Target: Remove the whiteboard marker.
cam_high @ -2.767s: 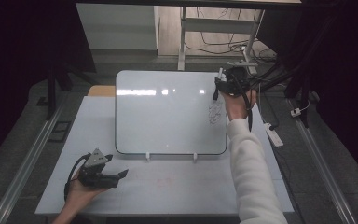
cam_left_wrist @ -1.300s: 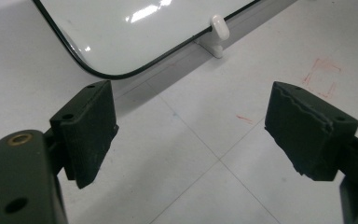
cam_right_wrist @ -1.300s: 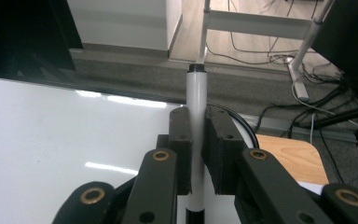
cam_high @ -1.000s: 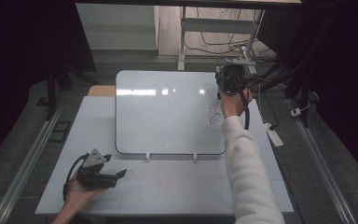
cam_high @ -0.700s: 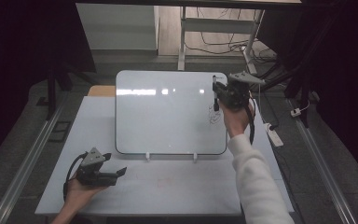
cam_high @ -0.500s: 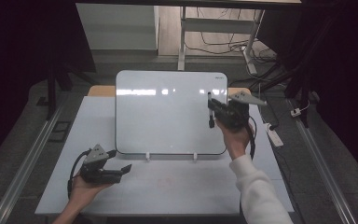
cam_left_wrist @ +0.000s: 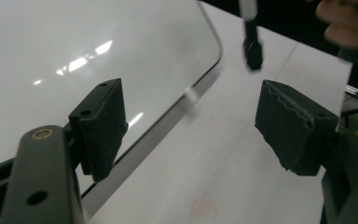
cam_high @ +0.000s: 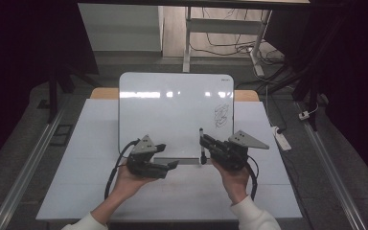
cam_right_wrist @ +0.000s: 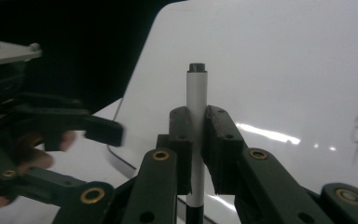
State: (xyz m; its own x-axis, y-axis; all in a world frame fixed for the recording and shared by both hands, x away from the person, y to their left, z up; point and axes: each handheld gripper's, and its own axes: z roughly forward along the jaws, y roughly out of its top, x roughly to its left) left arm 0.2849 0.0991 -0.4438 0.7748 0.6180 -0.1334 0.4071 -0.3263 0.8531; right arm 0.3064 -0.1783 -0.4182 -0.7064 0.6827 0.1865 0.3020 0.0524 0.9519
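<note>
Change noted: my right claw [cam_high: 204,143] has come away from the upper right of the whiteboard [cam_high: 172,110], where it stood at the scribble [cam_high: 222,115] a moment ago, and now sits at the board's near edge, over the counter [cam_high: 100,191]. My left claw [cam_high: 168,165] has also moved in from the near left corner of the counter and now faces the right one across a small gap. The scribble remains on the board, so I judge the writing step finished and a handover or capping of the marker [cam_high: 201,143] to be the step in hand.

State of the right claw: closed on the marker. In the right gripper view the jaws pinch the white barrel [cam_right_wrist: 196,112] on both sides, with the black end cap [cam_right_wrist: 198,67] standing above them and the barrel running down between the jaws. The marker stands about upright in the high view, just in front of the board's lower edge.

State of the left claw: open and empty. In the left gripper view its two pads [cam_left_wrist: 103,126] stand well apart, with only counter and the board's corner between them. The marker's dark lower end [cam_left_wrist: 252,44] hangs above and beyond the gap, nearer the far pad, not yet between the pads and touching neither.

Finding: the marker is near the left claw but outside its grasp. The left claw would need to rise and advance before closing. Risk: a tilted barrel slipping on transfer.
</note>
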